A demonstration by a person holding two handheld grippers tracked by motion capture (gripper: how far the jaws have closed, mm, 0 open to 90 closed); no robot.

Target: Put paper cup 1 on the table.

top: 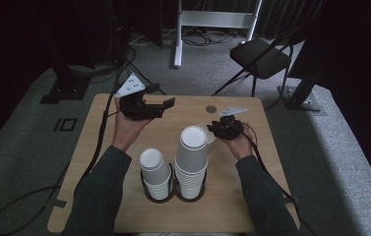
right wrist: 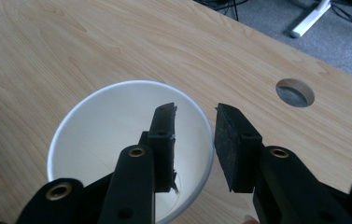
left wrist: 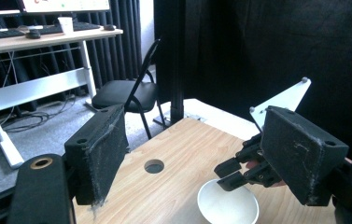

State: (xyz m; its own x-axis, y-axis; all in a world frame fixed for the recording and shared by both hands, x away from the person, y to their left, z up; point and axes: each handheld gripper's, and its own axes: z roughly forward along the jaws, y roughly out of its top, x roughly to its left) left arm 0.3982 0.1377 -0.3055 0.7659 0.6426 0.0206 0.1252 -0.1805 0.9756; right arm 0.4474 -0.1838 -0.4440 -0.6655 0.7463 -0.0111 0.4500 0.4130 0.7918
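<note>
A single white paper cup stands mouth up on the wooden table, just behind the taller of two upside-down white cup stacks. My right gripper straddles its near rim, one jaw inside the cup and one outside, with a gap on both sides and the pads off the rim. From the left gripper view the same cup sits under the right gripper. My left gripper is held up over the table's far left, open, with nothing between its jaws. The shorter stack stands at front centre.
Both stacks sit in a black two-ring holder near the front edge. A round hole pierces the table top at the far side. A black folding chair and a white desk frame stand beyond the table.
</note>
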